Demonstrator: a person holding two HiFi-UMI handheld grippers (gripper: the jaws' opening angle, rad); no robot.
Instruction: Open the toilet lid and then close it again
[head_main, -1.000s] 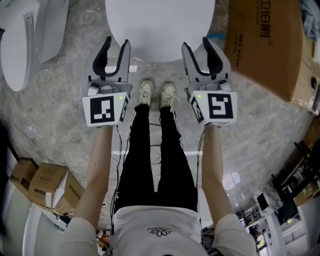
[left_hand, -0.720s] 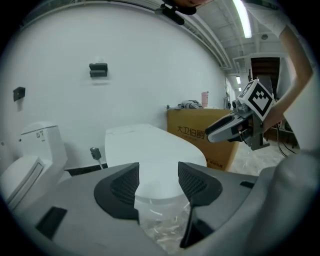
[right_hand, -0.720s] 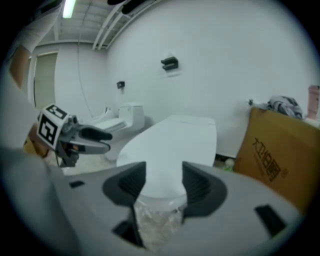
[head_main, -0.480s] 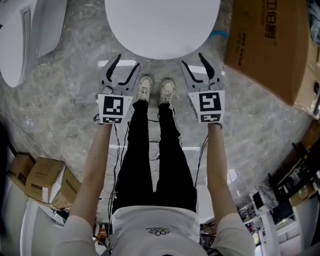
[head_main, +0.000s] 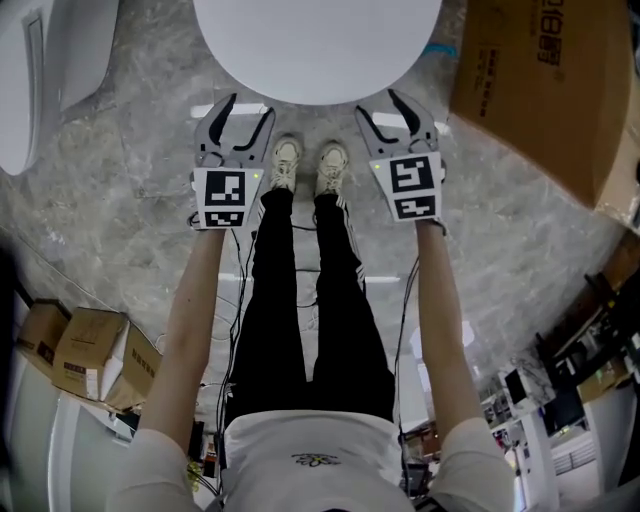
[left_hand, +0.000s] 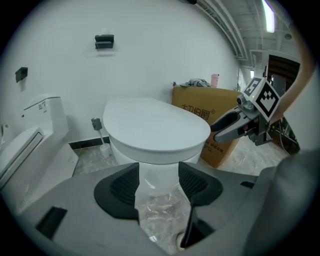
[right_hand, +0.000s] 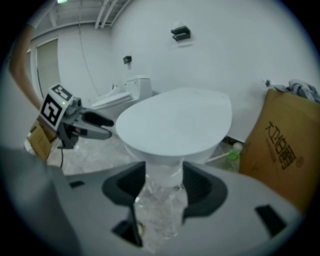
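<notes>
The white toilet has its lid down and closed, at the top middle of the head view. My left gripper hangs open just in front of the lid's front left rim, with nothing between its fingers. My right gripper is open too, empty, at the front right rim. Neither touches the lid. In the left gripper view the lid lies ahead above the jaws of the left gripper, with the right gripper beside it. In the right gripper view the lid lies beyond the right gripper.
A large cardboard box stands right of the toilet. A second toilet is at the far left, a toilet brush by the wall. Small cartons lie at lower left. The person's shoes stand between the grippers on marble floor.
Both grippers have sunk away from the head camera toward the toilet's front rim and tipped downward. Their jaws stand wider than a second ago.
</notes>
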